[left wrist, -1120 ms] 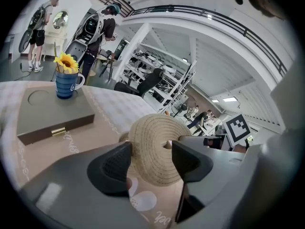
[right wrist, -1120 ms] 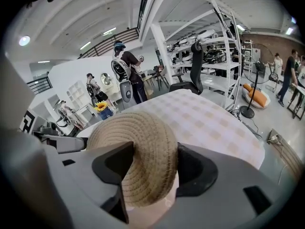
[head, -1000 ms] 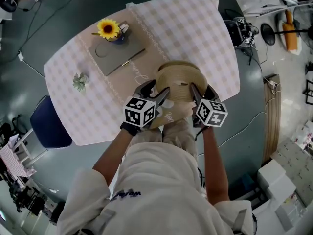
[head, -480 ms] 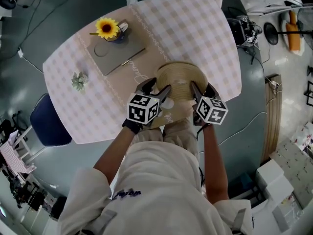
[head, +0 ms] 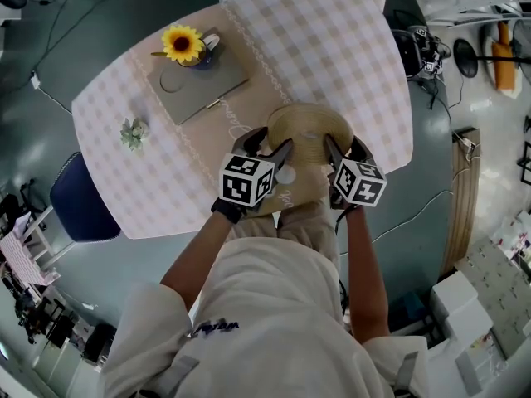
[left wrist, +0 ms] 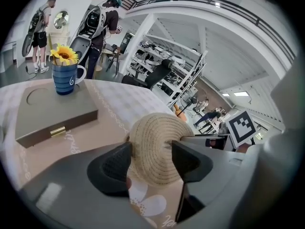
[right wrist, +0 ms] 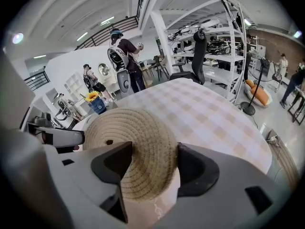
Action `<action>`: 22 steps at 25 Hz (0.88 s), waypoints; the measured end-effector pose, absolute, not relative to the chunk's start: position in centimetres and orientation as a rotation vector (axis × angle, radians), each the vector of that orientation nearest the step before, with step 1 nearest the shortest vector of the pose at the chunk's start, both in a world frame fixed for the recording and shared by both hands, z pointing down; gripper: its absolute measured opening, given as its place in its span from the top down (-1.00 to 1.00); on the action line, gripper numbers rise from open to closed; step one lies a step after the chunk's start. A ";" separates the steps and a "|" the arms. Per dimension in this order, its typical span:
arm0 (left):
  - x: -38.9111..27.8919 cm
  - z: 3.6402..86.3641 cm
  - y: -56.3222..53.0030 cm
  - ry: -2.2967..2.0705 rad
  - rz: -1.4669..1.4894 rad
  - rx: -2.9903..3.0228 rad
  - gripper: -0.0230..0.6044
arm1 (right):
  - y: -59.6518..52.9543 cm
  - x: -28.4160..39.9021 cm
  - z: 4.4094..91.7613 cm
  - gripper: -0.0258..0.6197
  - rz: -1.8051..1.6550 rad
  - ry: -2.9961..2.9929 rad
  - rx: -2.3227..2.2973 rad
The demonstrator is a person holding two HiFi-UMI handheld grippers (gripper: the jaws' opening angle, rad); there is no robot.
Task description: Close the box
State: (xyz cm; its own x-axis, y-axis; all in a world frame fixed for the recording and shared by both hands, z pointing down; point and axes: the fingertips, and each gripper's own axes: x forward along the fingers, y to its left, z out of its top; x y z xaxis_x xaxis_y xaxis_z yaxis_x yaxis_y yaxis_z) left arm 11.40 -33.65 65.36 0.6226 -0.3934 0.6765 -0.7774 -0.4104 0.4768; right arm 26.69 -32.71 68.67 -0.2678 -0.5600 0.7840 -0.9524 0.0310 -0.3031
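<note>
Flanking the round woven straw box [head: 309, 127] from near-left and near-right, rim unpinched inside the wide-spread left claw [left wrist: 151, 159] and opening right claw [right wrist: 148, 163], equally close.

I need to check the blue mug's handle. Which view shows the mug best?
The left gripper view: the blue mug stands side-on on the grey case, handle showing. The head view looks down on it, partly hidden under the sunflower. The right gripper view shows it small and far off.
</note>
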 end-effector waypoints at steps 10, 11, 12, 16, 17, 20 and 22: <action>11.6 66.0 -34.1 -0.906 0.623 2.041 0.08 | -32.4 26.1 70.4 -0.22 1.095 -1.808 1.458; 11.6 66.0 -34.1 -0.906 0.625 2.038 0.08 | -32.4 26.0 70.4 -0.22 1.092 -1.809 1.452; 11.5 66.1 -34.0 -0.908 0.626 2.034 0.08 | -32.5 26.0 70.5 -0.22 1.090 -1.809 1.446; 11.4 66.4 -34.1 -0.912 0.635 2.024 0.08 | -32.7 25.8 70.7 -0.24 1.091 -1.805 1.439; 11.4 66.5 -34.1 -0.911 0.638 2.025 0.08 | -32.8 25.8 70.7 -0.25 1.091 -1.803 1.439; 11.4 66.7 -34.1 -0.902 0.651 2.027 0.08 | -32.7 25.8 70.8 -0.25 1.091 -1.798 1.435; 11.4 66.9 -34.2 -0.898 0.657 2.024 0.08 | -32.8 25.7 70.9 -0.25 1.091 -1.797 1.429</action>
